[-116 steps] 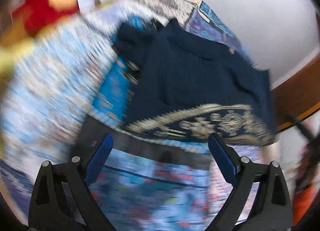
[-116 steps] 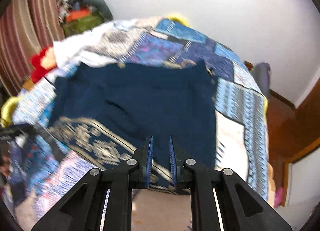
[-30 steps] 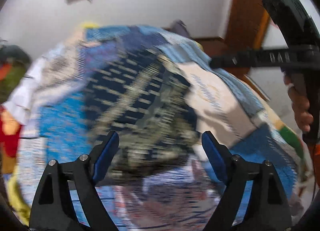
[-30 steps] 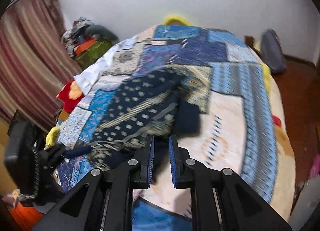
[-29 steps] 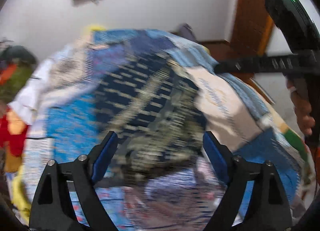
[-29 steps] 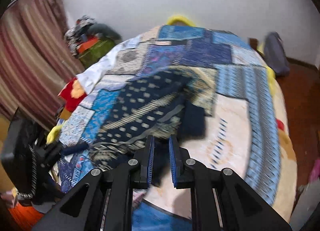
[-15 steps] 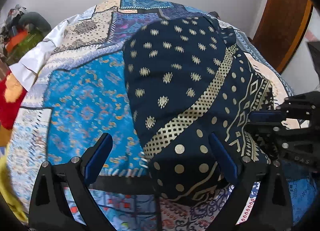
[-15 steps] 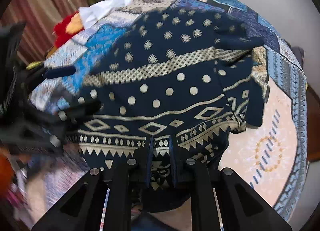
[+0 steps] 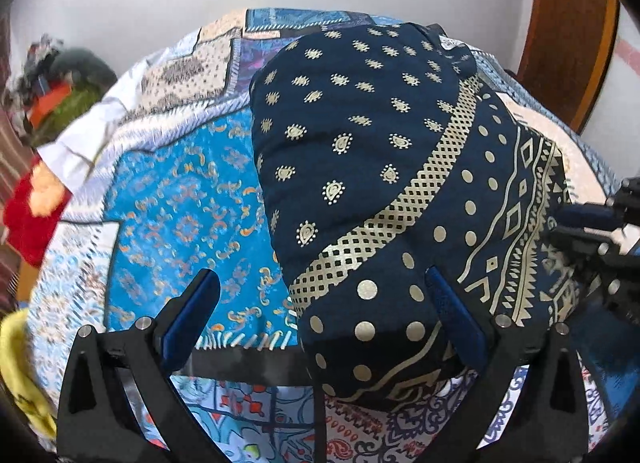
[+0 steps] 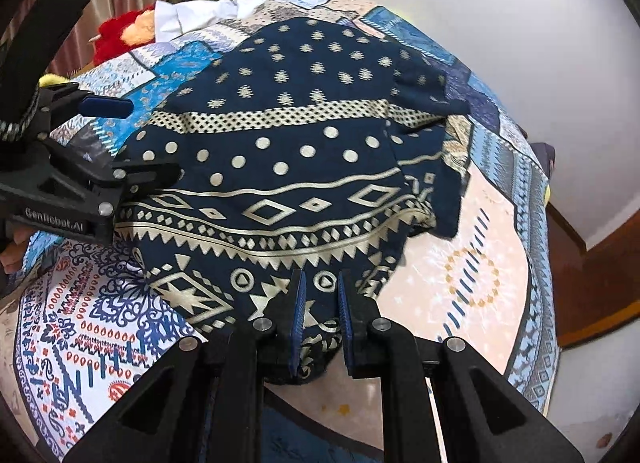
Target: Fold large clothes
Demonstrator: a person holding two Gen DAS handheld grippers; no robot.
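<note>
The left gripper (image 9: 320, 317) is opening wide, its blue pads clear of the navy cotton garment with gold printed dots and zigzags (image 9: 372, 167), so it has let its corner go. A second ago the cloth was a blur in mid-swing; now it lies doubled on the blue patchwork bedspread (image 9: 176, 215), one fold apparently laid. The right gripper (image 10: 320, 317) stays pinched on the garment's near hem, lower than before.

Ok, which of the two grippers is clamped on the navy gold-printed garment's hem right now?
The right gripper: its blue pads pinch the navy gold-printed garment. The left gripper has its jaws opening wide, pressing nothing.
</note>
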